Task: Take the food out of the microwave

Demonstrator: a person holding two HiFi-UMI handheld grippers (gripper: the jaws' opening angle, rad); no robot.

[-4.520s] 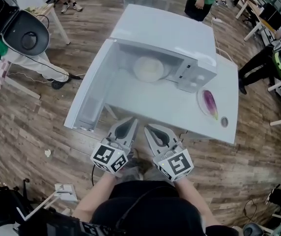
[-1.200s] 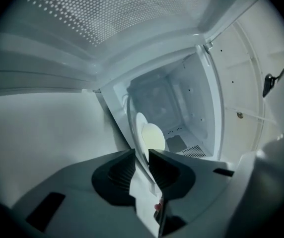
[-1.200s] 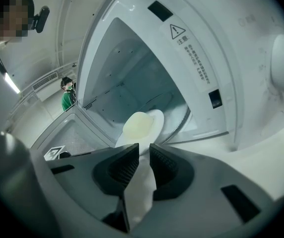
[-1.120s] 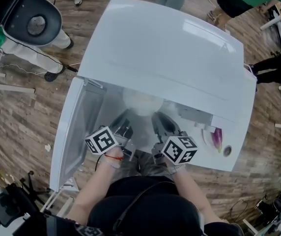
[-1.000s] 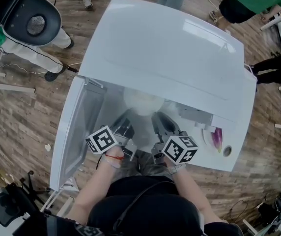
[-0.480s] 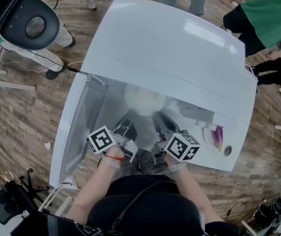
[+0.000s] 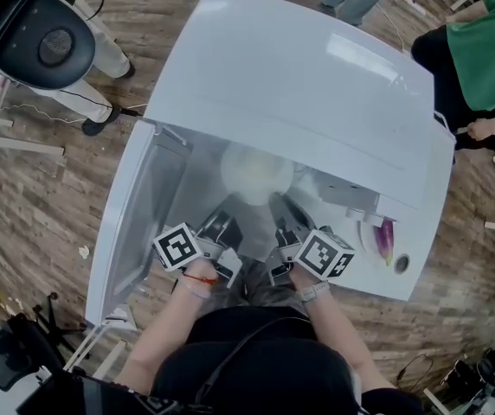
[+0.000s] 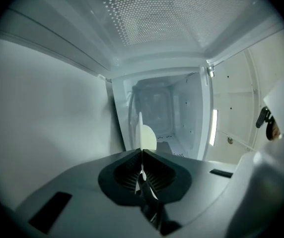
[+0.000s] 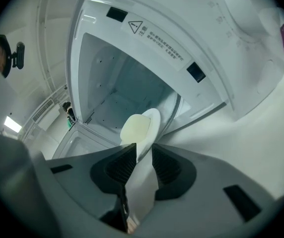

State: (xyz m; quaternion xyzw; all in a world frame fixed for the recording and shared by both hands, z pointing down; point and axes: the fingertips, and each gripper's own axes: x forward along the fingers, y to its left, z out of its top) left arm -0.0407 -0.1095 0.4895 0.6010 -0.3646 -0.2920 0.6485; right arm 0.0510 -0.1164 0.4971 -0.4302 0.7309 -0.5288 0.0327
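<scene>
Left gripper (image 8: 142, 155), jaws just closing, clamps the plate (image 8: 145, 138) by its rim in the open microwave (image 7: 299, 85). Right gripper (image 9: 141, 155), jaws just opening, straddles that rim without pressing. Right of the microwave, a purple vegetable (image 7: 386, 239) is half hidden. The plate's pale food (image 9: 133, 129) is indistinct.

White microwave (image 7: 299, 85), and its door (image 7: 135, 214) is swung wide open to the left. There's the food (image 7: 252, 169): a pale, creamy-yellow round mound that covers most of a white plate (image 7: 279, 182). The plate sits at the mouth of the cavity, just inside the front edge, and it's in plain view from above.
</scene>
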